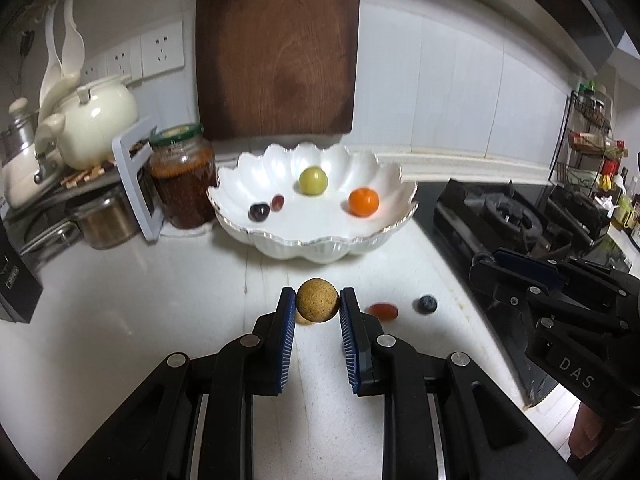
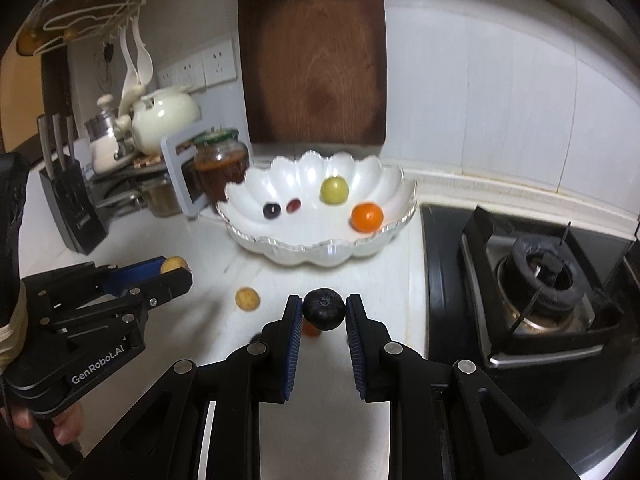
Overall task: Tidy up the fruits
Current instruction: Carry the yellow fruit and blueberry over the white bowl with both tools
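White kitchen counter point(image 1: 160, 300), gas stove point(image 2: 540, 280) beside.

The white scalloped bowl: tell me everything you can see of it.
The white scalloped bowl is wide and shallow, glossy like glazed ceramic, with a wavy rim that seems to carry a thin metallic edge. It sits upright on the white counter below the dark wooden board, with a glass jar close at its left. Inside lie a green fruit, an orange fruit, a dark round fruit and a smaller reddish one. Neither hand-held gripper touches it.
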{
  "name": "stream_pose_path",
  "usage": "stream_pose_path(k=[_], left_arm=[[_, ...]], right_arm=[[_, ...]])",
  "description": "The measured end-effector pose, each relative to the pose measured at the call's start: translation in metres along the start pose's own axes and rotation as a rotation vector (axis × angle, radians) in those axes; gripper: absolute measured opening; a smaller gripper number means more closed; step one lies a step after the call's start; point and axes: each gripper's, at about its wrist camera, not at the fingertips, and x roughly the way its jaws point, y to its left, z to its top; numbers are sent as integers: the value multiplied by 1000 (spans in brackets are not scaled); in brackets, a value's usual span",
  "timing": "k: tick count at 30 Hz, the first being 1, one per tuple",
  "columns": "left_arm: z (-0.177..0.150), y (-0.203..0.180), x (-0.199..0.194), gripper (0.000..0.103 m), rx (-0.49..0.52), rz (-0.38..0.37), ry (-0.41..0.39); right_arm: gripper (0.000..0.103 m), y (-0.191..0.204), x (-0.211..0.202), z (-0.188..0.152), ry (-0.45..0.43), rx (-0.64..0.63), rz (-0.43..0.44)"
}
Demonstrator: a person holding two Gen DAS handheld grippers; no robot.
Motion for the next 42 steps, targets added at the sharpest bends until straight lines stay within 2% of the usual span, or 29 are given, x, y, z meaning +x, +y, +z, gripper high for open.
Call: stream_pose_path(k=[11, 20, 29, 42], left_arm=[[25, 2, -20, 23, -23, 31, -83], [48, 5, -29, 23, -23, 64, -144], [73, 10, -19, 23, -38, 71, -168], [103, 23, 23, 23, -14, 105, -131]], right_arm=[[24, 2, -21, 29, -127, -5, 7], [24, 2, -23, 51, -190, -2, 9], [24, -7, -6, 72, -180, 42, 36], [24, -7, 40, 98, -128, 16, -13]])
